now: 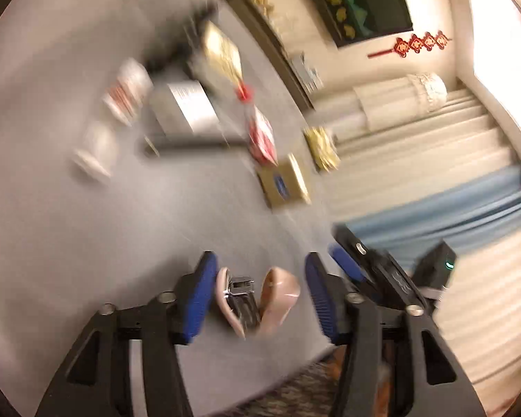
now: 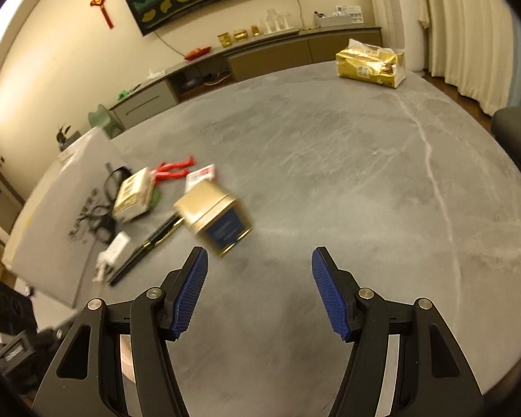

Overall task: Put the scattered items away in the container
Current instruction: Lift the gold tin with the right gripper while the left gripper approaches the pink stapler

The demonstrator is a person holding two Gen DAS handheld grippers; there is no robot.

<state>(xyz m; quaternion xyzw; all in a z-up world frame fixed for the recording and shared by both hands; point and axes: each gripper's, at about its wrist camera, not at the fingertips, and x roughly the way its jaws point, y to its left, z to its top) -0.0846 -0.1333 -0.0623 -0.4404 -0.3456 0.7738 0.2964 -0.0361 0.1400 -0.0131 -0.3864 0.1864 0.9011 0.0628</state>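
Note:
The left wrist view is motion-blurred. My left gripper [image 1: 260,260] is open, its blue pads on either side of a pink stapler [image 1: 278,295] that lies on the grey table [image 1: 87,226]. The jaws are not closed on it. Beyond it lie a gold tin [image 1: 284,184], a red-and-white packet [image 1: 260,135], a black pen [image 1: 191,142] and a grey box [image 1: 184,107]. My right gripper [image 2: 259,253] is open and empty, low over the table, just right of the tilted gold tin [image 2: 213,220]. A black pen [image 2: 156,239] and a small cream box [image 2: 135,194] lie further left.
A large grey flat box [image 2: 62,208] with eyeglasses [image 2: 111,180] on it stands at the left. A gold bag [image 2: 371,62] sits at the far table edge. White bottles [image 1: 128,90] stand left of the grey box. A sideboard and curtains lie beyond the table.

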